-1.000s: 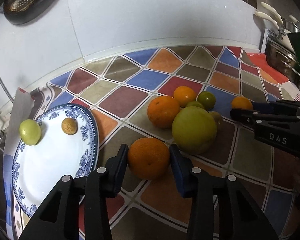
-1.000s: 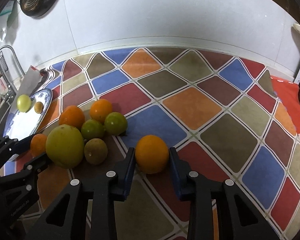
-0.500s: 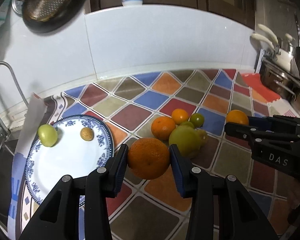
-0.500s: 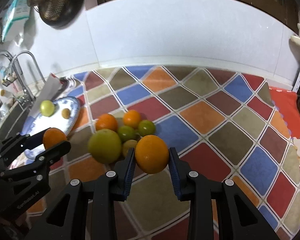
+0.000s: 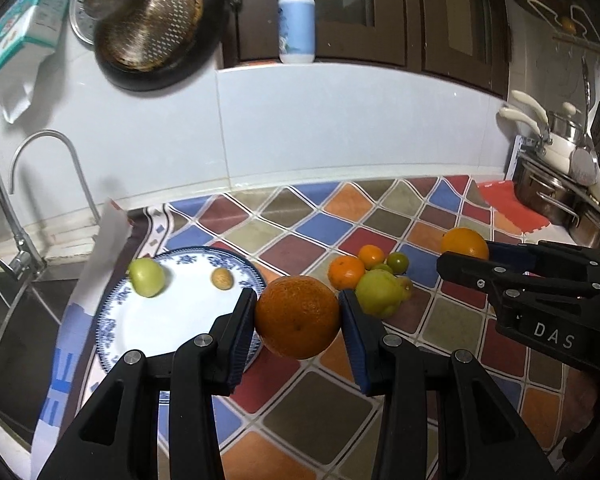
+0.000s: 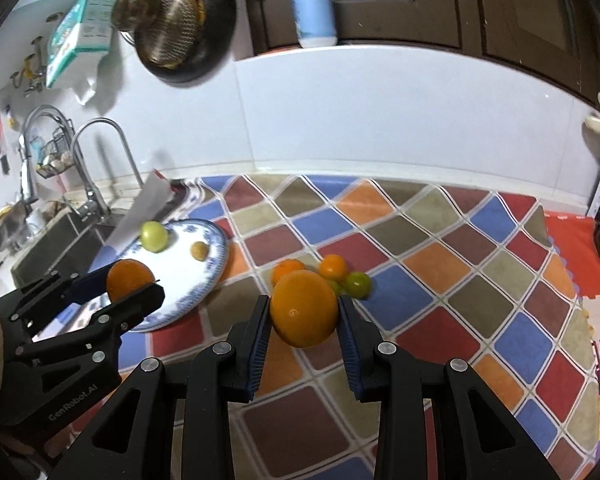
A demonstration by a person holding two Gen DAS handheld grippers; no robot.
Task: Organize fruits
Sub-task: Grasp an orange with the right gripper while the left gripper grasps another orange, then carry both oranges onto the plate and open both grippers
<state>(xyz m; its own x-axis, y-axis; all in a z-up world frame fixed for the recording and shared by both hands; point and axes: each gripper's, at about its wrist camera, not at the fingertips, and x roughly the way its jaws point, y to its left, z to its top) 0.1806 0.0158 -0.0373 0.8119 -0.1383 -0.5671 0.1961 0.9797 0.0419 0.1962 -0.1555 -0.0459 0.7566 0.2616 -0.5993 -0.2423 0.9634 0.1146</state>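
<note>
We see the left gripper pinching a dark orange between its blue pads, jaws pressed on both sides, fruit lifted clear of the countertop. From the right wrist view this same gripper sits at 9 o'clock, orange held over the near rim of the plate.

The right gripper clamps a lighter orange, jaws tight against it, fruit up in the air above the patterned mat. In the left wrist view that gripper comes in from 3 o'clock with its orange showing at the finger ends.

The blue-and-white plate lies at 9 o'clock of the left gripper, flat on the mat near the sink. On it sit a green fruit at the far left rim and a small tan fruit to its right, well apart from each other.

The leftover pile sits on the mat at 1 o'clock of the left gripper: a big yellow-green fruit, an orange one just beside it, a smaller orange one behind, a small dark green one at the far right. They are bunched, touching or nearly so; we cannot tell every contact.

A soap bottle stands on the ledge at 12 o'clock, a dark pan hangs at 11 o'clock, a faucet rises at 9 o'clock.
</note>
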